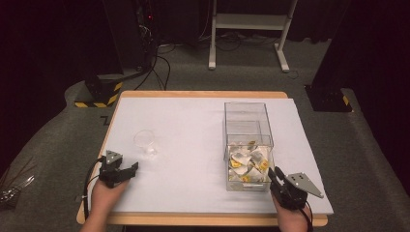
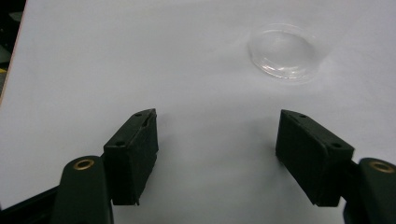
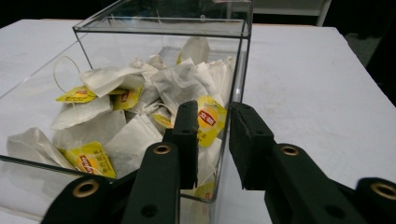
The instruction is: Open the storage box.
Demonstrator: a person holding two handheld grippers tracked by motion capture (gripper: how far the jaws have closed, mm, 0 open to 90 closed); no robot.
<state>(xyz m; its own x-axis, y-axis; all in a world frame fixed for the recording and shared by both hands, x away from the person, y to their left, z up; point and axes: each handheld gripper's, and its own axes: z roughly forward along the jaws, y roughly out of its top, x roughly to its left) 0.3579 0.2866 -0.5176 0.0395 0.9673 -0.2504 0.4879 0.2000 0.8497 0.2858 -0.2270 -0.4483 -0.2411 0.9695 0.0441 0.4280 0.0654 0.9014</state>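
Both my claws low at the near edge of the table, nothing gripped

My left claw (image 1: 126, 172) sits by the near left corner with its jaws spread wide over bare white surface; the little clear cup (image 1: 145, 140) stands upright just beyond it, nearer the left edge than the middle, untouched; my right claw (image 1: 274, 176) hovers at the near right corner, jaws parted by a narrow gap and holding nothing, their tips right at the near corner of the clear box (image 1: 246, 126); that box stands on the right half of the table (image 1: 193, 121), a heap of tea bags (image 1: 247, 160) with yellow tags lying on its bottom
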